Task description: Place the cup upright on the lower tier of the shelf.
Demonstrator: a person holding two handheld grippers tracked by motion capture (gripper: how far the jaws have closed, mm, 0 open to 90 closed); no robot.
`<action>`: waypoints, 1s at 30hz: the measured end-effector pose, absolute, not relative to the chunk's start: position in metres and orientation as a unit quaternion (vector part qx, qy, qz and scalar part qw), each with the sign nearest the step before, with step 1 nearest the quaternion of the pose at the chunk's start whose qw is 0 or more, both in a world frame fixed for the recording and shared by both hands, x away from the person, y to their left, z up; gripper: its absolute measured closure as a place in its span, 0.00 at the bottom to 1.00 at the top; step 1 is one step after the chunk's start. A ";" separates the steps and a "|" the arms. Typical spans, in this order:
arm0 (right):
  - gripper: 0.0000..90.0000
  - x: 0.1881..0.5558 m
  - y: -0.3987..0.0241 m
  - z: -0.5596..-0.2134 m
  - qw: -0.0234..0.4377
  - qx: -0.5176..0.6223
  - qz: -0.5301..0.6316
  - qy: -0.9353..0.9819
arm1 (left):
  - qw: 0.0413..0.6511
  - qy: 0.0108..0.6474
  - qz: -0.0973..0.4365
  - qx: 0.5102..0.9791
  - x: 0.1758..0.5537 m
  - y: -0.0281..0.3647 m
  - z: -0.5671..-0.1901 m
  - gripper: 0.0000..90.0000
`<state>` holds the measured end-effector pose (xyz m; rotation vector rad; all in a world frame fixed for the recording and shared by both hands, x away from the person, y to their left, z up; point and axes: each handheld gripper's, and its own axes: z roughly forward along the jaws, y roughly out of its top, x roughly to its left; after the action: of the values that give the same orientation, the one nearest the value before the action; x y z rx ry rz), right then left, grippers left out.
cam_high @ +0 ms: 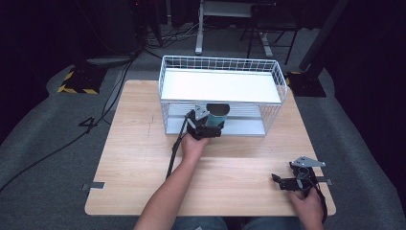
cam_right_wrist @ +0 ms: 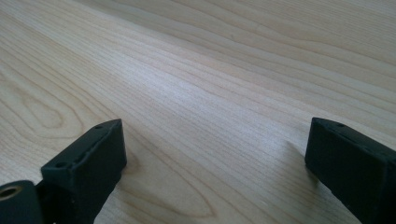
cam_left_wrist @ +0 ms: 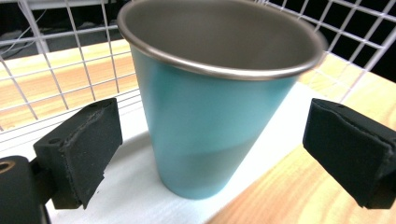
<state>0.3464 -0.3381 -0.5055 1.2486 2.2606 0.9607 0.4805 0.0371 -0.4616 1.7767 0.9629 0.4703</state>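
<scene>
At the front of the white wire rack (cam_high: 221, 76), on its lower white shelf (cam_left_wrist: 140, 186), a teal metal cup (cam_left_wrist: 210, 112) stands upright near the shelf's front edge, its grey rim tilted slightly toward my view. My left gripper (cam_left_wrist: 210, 154) reaches in from the open front with its jaws spread wide, one black pad on each side of the cup and neither touching it; clear gaps show between the pads and the cup wall. From the high view, my left hand (cam_high: 194, 145) holds this gripper (cam_high: 207, 125) level with the lower shelf, beneath the rack's upper white shelf. My right gripper (cam_high: 287, 181) rests low over the wooden table (cam_high: 143, 158) near its front right corner, well apart from the rack, held by my right hand (cam_high: 306, 206). Its jaws also stand wide apart with bare wood grain between them.
</scene>
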 end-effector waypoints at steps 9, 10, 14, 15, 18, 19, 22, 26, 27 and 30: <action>0.06 0.350 -0.337 -0.505 0.189 0.439 0.343 0.809 | 0.523 0.389 0.186 0.735 0.451 0.059 -0.447 0.06; 0.06 0.350 -0.337 -0.505 0.189 0.439 0.343 0.809 | 0.523 0.389 0.186 0.735 0.451 0.059 -0.447 0.06; 0.06 0.352 -0.338 -0.505 0.183 0.429 0.345 0.815 | 0.526 0.377 0.183 0.740 0.434 0.071 -0.440 0.06; 0.06 0.352 -0.339 -0.505 0.183 0.427 0.345 0.815 | 0.527 0.377 0.183 0.740 0.430 0.074 -0.438 0.06; 0.06 0.353 -0.339 -0.505 0.182 0.426 0.346 0.816 | 0.530 0.375 0.184 0.738 0.422 0.079 -0.436 0.06; 0.06 0.353 -0.339 -0.505 0.182 0.426 0.346 0.816 | 0.531 0.376 0.183 0.736 0.418 0.082 -0.435 0.06; 0.06 0.353 -0.339 -0.505 0.182 0.426 0.346 0.816 | 0.534 0.375 0.184 0.735 0.409 0.090 -0.431 0.06; 0.04 0.353 -0.338 -0.506 0.182 0.421 0.344 0.820 | 0.532 0.372 0.177 0.739 0.393 0.102 -0.425 0.07; 0.04 0.353 -0.338 -0.506 0.182 0.421 0.343 0.820 | 0.533 0.371 0.178 0.740 0.390 0.104 -0.425 0.07; 0.04 0.353 -0.338 -0.506 0.182 0.421 0.343 0.820 | 0.531 0.367 0.182 0.742 0.382 0.109 -0.422 0.07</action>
<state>0.3528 -0.3379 -0.5057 1.1885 2.3137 0.9696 0.3822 0.1094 -0.4220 1.7696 0.8764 0.4344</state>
